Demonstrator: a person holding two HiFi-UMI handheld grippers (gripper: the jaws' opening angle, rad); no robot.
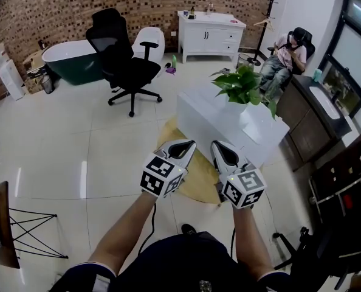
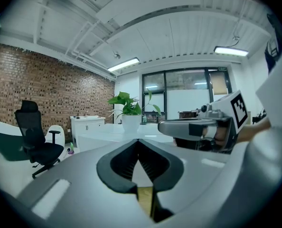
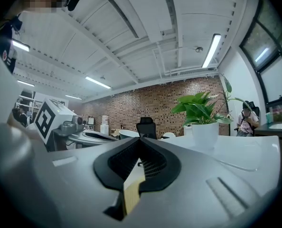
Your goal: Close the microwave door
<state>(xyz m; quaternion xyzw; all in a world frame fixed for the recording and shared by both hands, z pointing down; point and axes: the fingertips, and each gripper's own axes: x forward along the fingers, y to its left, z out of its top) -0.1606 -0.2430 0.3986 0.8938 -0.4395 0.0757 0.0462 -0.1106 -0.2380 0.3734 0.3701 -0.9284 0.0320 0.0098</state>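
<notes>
Two grippers [image 1: 189,143] [image 1: 216,144] near white table [image 1: 206,106] edge.

A glossy pale tiled floor [image 1: 59,139] carries a white block-shaped table [image 1: 217,117], which stands partly on a round yellowish mat [image 1: 195,184]. A leafy green plant in a white pot [image 1: 244,87] stands on the tabletop. Farther off, a black wheeled office chair [image 1: 123,59], a dark green bathtub [image 1: 71,59] and a white cabinet [image 1: 211,35] stand on the same floor.
</notes>
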